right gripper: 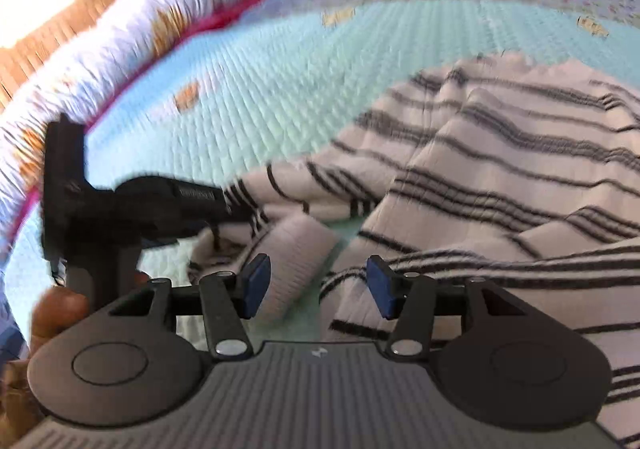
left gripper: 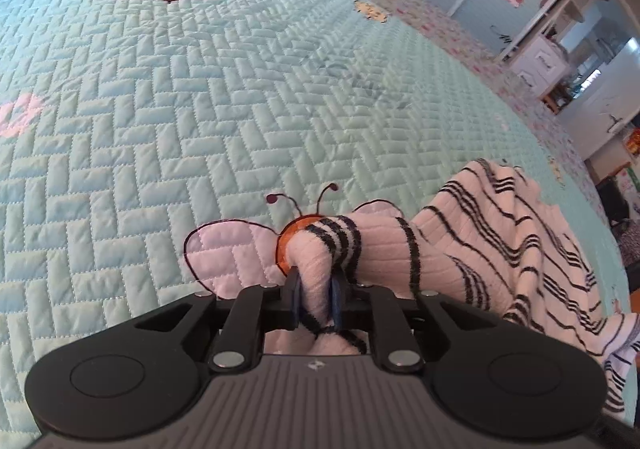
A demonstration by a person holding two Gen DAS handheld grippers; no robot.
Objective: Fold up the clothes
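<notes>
Striped garment (right gripper: 500, 169) on quilted bedspread (left gripper: 200, 109): left gripper (left gripper: 316, 295) clamped on a bunched fold; right gripper (right gripper: 318, 285) jaws apart, empty, left one at its nine o'clock.

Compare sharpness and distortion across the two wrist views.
Left wrist: sharp, quilt stitching crisp, fisheye bending the room edges. Right wrist: motion blur smears the pillow and striped garment; only the right tool itself stays crisp.

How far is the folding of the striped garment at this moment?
Nothing looks folded yet: the striped garment lies rumpled on the quilt. In hand: the left gripper pinches a bunched part; the right gripper hovers open above it. Spreading and all folds remain.
</notes>
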